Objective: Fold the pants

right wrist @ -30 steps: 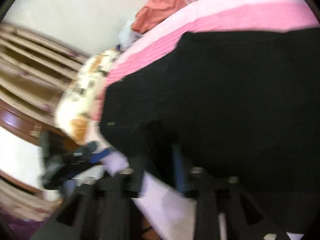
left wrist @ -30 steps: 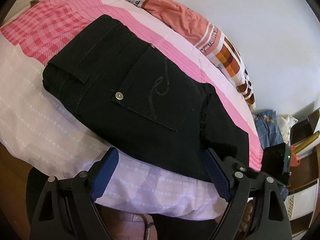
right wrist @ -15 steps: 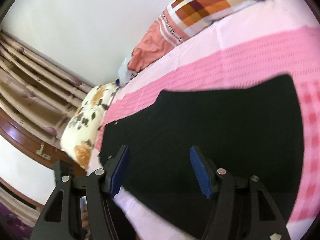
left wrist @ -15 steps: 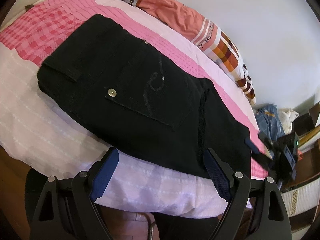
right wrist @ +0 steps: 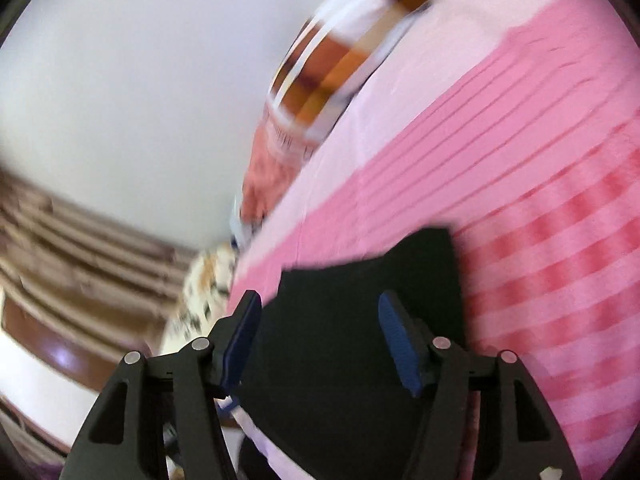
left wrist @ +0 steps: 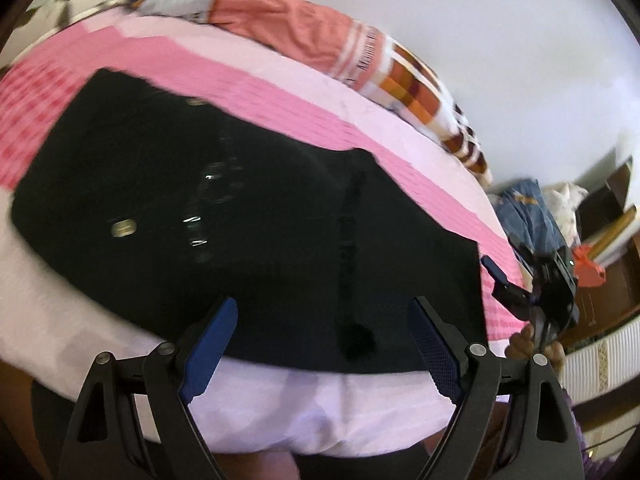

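Note:
Black pants (left wrist: 256, 216) lie folded into a flat rectangle on a pink and white bedspread (left wrist: 280, 92), back pocket with a metal button facing up. My left gripper (left wrist: 322, 336) is open and empty, hovering over the pants' near edge. My right gripper (right wrist: 318, 328) is open and empty, above the pants' end (right wrist: 360, 320); it also shows in the left wrist view (left wrist: 520, 288) past the pants' right edge. Both views are motion-blurred.
A rolled orange, white and checked blanket (left wrist: 352, 56) lies along the wall at the far side of the bed. A floral pillow (right wrist: 204, 284) sits near a wooden headboard. Blue clothes (left wrist: 532, 212) and wooden furniture stand right of the bed.
My left gripper has moved closer over the pants. My right gripper has let go of the pants, opened and drawn back toward the pants' end, tilting upward.

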`<control>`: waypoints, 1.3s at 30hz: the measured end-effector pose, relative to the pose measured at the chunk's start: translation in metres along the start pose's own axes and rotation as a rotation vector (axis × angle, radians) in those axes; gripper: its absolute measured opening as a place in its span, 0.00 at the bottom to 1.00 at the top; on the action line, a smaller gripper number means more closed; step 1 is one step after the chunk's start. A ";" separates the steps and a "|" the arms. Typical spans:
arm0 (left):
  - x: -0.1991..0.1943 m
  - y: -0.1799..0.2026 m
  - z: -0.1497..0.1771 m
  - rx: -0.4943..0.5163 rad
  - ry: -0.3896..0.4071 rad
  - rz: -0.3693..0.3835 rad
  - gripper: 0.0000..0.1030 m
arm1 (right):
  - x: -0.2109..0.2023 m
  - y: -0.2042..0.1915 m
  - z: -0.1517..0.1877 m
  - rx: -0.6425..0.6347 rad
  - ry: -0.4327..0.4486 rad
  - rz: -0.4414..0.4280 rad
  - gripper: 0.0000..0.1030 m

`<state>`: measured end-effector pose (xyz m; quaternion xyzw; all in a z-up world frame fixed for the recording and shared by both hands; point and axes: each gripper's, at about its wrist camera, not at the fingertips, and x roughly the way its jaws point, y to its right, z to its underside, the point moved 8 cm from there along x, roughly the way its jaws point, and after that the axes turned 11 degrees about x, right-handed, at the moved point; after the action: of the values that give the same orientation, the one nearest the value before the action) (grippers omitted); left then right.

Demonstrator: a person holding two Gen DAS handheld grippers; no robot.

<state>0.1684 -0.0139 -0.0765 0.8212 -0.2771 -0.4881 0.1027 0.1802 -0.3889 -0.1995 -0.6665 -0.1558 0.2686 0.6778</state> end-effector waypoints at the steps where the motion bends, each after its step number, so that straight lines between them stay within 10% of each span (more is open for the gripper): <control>1: 0.005 0.006 -0.002 0.013 -0.003 0.008 0.84 | -0.004 0.002 -0.006 0.006 0.010 -0.004 0.58; 7: 0.043 0.039 0.003 0.137 -0.052 0.010 0.84 | 0.022 0.005 -0.015 -0.044 -0.077 -0.014 0.56; 10: 0.057 0.038 0.011 0.133 -0.091 0.004 0.84 | 0.029 0.047 -0.032 0.032 -0.061 0.109 0.00; 16: 0.054 0.035 0.008 0.112 -0.067 0.005 0.84 | -0.001 0.010 -0.032 -0.031 0.039 -0.026 0.22; 20: 0.058 0.033 0.010 0.109 -0.072 0.001 0.84 | 0.023 -0.006 -0.006 -0.229 -0.035 0.137 0.28; 23: 0.059 0.035 0.013 0.134 -0.074 -0.008 0.84 | 0.039 0.029 -0.004 -0.227 -0.060 0.275 0.00; 28: 0.041 0.034 0.006 0.133 -0.027 0.005 0.84 | 0.036 0.032 -0.007 -0.188 -0.065 0.289 0.00; 35: -0.037 -0.020 -0.034 0.134 0.152 -0.076 0.84 | 0.031 -0.032 0.026 -0.532 0.074 0.463 0.57; 39: -0.071 -0.103 -0.060 0.095 0.177 -0.217 0.84 | 0.047 -0.018 0.047 -0.612 0.036 0.564 0.60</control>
<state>0.2300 0.1048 -0.0385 0.8901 -0.1994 -0.4083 0.0343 0.1937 -0.3229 -0.1852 -0.8582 -0.0281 0.3735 0.3511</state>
